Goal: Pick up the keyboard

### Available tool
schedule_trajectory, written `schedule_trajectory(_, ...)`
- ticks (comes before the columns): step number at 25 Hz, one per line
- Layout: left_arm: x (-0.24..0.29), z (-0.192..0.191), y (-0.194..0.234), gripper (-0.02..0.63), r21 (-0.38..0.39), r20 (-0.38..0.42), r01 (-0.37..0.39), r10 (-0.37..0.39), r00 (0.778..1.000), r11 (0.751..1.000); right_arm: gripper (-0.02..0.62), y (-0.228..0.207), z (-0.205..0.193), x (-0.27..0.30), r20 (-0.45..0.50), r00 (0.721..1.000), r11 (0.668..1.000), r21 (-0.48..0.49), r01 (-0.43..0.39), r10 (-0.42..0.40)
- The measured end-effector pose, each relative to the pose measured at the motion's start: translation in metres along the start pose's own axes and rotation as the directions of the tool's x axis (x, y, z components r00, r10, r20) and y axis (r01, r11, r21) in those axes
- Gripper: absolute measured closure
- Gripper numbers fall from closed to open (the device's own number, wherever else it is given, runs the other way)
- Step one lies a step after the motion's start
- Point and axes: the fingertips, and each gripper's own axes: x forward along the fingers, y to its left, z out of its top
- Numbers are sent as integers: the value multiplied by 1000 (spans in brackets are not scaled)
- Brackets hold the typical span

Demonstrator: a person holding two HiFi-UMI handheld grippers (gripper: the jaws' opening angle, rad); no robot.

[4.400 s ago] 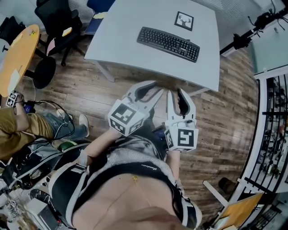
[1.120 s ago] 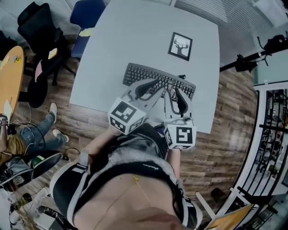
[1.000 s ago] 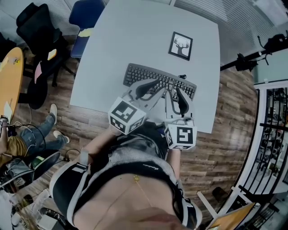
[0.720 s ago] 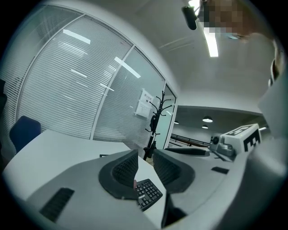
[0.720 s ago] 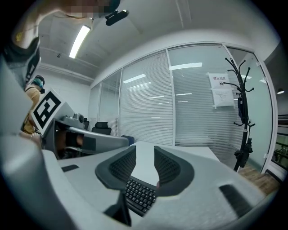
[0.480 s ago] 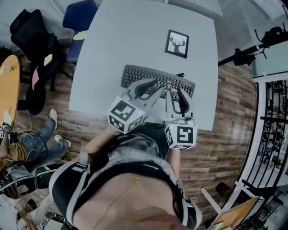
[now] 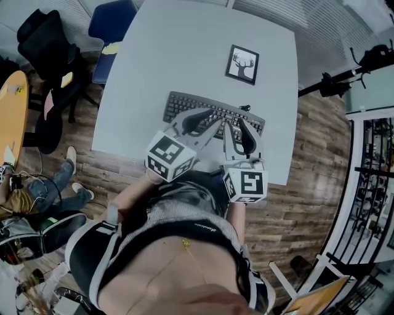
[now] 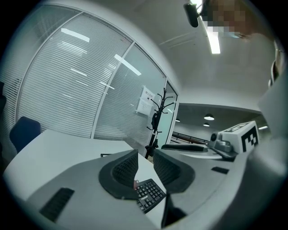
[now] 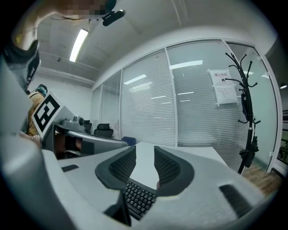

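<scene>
A black keyboard [image 7: 180, 103] lies across the near part of the grey table [image 7: 184, 49]. Both grippers hover side by side over its middle and right half, pointing away from me. My left gripper [image 7: 215, 120] has its jaws close together with nothing between them; the left gripper view [image 8: 145, 161] shows the keyboard's [image 8: 150, 194] number-pad end below the tips. My right gripper [image 7: 235, 123] stands slightly open and empty; in the right gripper view [image 9: 145, 159] the keyboard's keys [image 9: 137, 197] lie under it. Neither touches the keyboard.
A framed deer picture [image 7: 242, 64] lies on the table beyond the keyboard. A black chair [image 7: 52, 43] and a blue chair [image 7: 114, 18] stand at the table's left. A seated person [image 7: 24, 197] is at far left, and a stand [image 7: 345, 77] at right.
Since the earliest frame I have come up to the table, and both grippers now hang over the keyboard. Over the last second the grippers hardly moved and their jaws kept their width.
</scene>
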Motion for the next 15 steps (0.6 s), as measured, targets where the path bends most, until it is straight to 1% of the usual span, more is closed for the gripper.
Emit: schedule_trajectory(15, -5, -16, 23, 511, -30, -21, -77, 77, 997, 997, 468, -10, -25, 6, -53, 999, 1000, 14, -4, 5)
